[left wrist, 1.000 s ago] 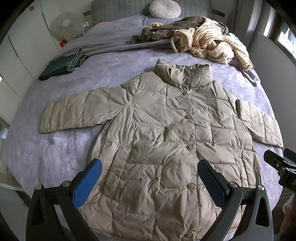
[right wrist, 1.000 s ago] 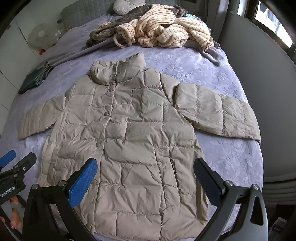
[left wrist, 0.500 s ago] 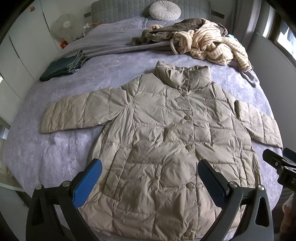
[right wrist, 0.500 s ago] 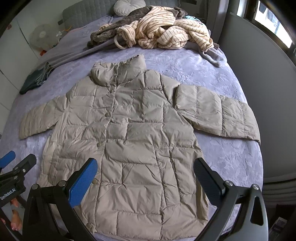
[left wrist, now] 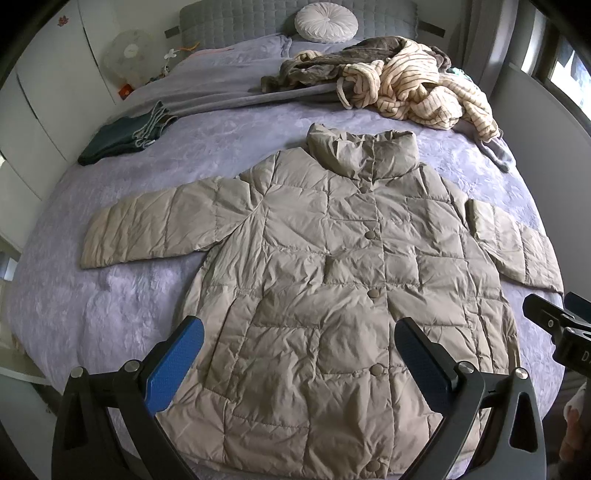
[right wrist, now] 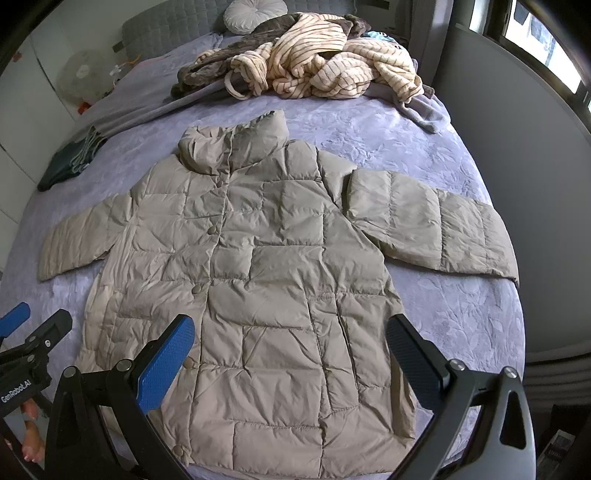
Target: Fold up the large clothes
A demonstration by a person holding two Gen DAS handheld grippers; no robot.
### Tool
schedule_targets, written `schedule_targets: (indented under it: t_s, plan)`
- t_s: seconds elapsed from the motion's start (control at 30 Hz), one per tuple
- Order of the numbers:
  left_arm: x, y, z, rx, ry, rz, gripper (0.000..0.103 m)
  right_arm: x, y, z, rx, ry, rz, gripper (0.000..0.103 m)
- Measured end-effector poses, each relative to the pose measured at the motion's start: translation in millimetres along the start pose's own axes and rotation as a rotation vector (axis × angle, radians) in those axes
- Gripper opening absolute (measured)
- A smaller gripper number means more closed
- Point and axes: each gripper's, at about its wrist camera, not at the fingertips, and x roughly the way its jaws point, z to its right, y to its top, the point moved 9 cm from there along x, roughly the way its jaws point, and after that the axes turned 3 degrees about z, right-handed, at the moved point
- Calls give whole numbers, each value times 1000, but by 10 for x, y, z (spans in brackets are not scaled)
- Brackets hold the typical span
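Lavender bedding covers a big bed (left wrist: 110, 325), and all the clothes lie on it. Nearest, at 6 o'clock in the left wrist view, the left tongs (left wrist: 299, 354) hang over the bottom of the coat with their two blue pads spread wide apart, holding nothing. In the right wrist view the right tongs (right wrist: 290, 350) hang the same way at 6 o'clock, spread wide and empty. Each view also shows a bit of the other tool: at 3 o'clock in the left view and at 8 o'clock in the right view.

Just past the tongs lies the puffy tan coat (left wrist: 354, 280) (right wrist: 266, 280). It is flat on the bed, front side up, with its buttons done up in a line down the middle. Its bottom edge is close to the foot of the bed and its collar points to 12 o'clock. One sleeve reaches out to 9 o'clock and the other to 3 o'clock.

Farther off, at 10 o'clock in the left view, dark green folded clothes (left wrist: 125, 138) sit near the bed's side. At 1 o'clock, a heap of striped cream clothes (left wrist: 417, 92) lies partly on a brown fuzzy one (left wrist: 314, 66). At the far end, a round white pillow (left wrist: 327, 23) leans on the grey headboard (left wrist: 236, 22). A white fan (left wrist: 127, 55) stands at 11 o'clock.
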Motion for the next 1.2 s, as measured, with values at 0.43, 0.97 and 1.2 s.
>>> schedule_targets:
  t_s: [0.43, 0.97, 1.2]
  plan:
    - [-5, -11, 4, 0, 0, 1, 103, 2, -3, 5, -2, 0, 1, 103]
    - [-9, -23, 13, 0, 0, 3, 103, -8, -5, 13, -1, 1, 1, 103]
    - [-2, -25, 9, 0, 0, 3, 103, 6, -8, 16, -1, 1, -1, 103]
